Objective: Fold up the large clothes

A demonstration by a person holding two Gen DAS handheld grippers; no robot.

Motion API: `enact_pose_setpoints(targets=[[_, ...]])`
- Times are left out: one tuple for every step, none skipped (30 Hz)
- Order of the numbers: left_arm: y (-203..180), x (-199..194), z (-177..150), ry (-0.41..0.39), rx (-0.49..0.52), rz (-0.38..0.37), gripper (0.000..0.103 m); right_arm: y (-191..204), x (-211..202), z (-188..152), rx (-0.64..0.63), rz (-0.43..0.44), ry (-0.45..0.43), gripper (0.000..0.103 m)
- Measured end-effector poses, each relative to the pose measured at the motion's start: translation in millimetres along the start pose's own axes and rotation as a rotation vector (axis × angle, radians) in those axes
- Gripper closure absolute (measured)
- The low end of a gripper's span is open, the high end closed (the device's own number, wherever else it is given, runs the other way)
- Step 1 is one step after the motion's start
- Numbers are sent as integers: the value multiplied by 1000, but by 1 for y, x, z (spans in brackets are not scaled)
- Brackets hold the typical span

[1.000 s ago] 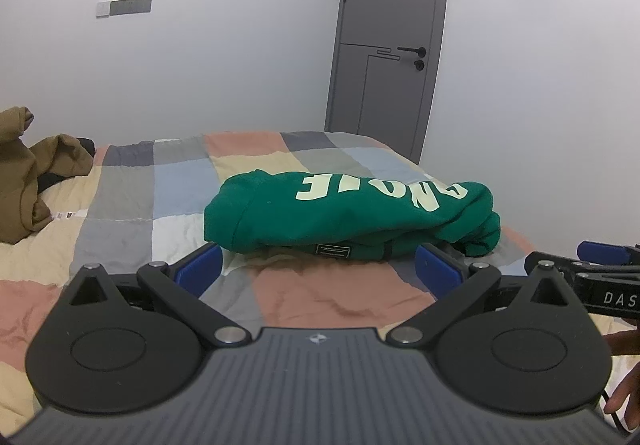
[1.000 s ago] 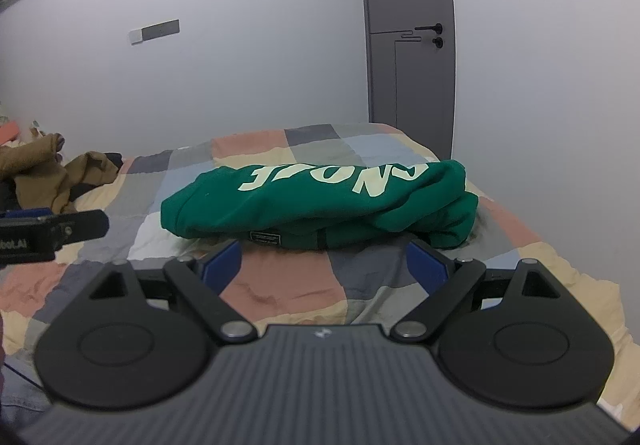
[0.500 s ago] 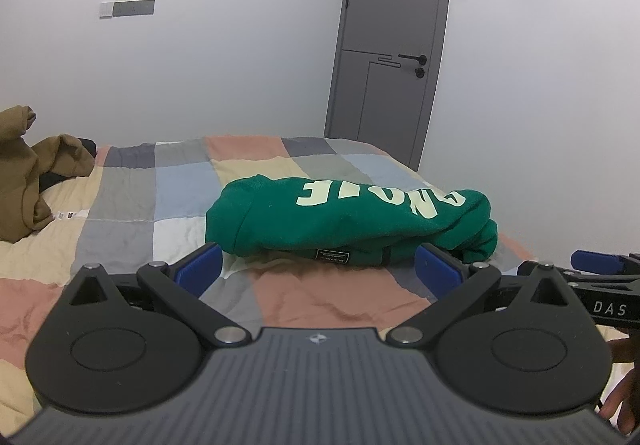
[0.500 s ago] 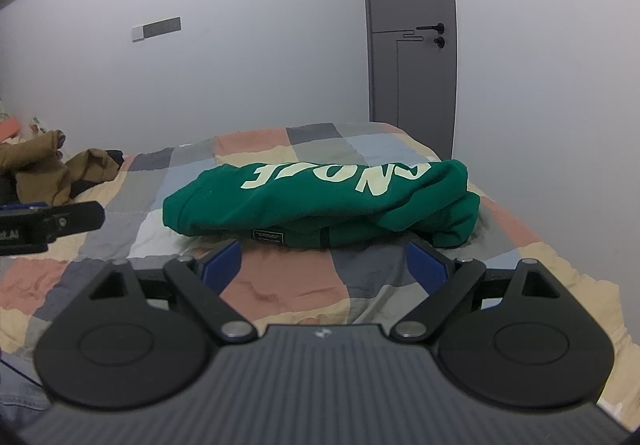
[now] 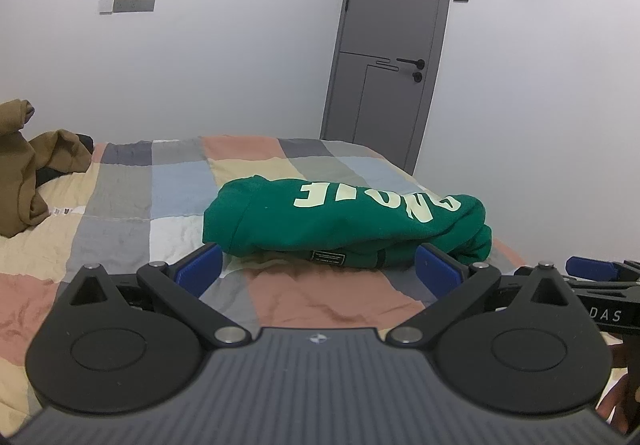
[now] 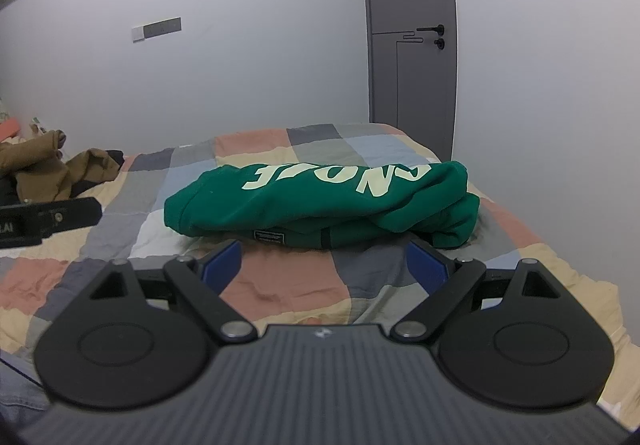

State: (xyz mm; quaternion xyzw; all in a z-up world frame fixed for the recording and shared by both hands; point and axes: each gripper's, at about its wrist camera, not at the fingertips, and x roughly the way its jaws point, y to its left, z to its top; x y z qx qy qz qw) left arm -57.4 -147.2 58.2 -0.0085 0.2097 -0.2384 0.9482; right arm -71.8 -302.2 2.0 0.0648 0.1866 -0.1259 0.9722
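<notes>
I see the folded green sweatshirt [image 5: 344, 221] mid-bed on the checked quilt [image 5: 120, 205]; my left gripper [image 5: 318, 269] and right gripper [image 6: 324, 265] both have jaws spread, pinching nothing.

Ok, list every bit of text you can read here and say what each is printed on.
"DAS": on the right gripper's black body, cut off at the picture's edge.
"AI": on the left gripper's body, cut off on the left.
Large pale letters on the green sweatshirt: upside down and creased, not surely readable.
Small black patch at the sweatshirt's hem: too small to read.
</notes>
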Motion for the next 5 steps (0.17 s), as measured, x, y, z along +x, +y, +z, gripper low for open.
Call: enact_pose_setpoints(targets=[[-1, -1, 0, -1, 0, 0, 0, 1, 0, 0, 0, 0, 0, 12], [-1, -1, 0, -2, 0, -1, 0, 1, -1, 0, -1, 0, 0, 12], [-1, -1, 0, -2, 0, -1, 0, 1, -1, 0, -1, 0, -1, 12], [-1, -1, 0, -3, 1, -2, 0, 1, -1, 0, -2, 0, -1, 12], [-2, -2, 0, -2, 3, -3, 0, 1, -1, 0, 0, 0, 1, 12]])
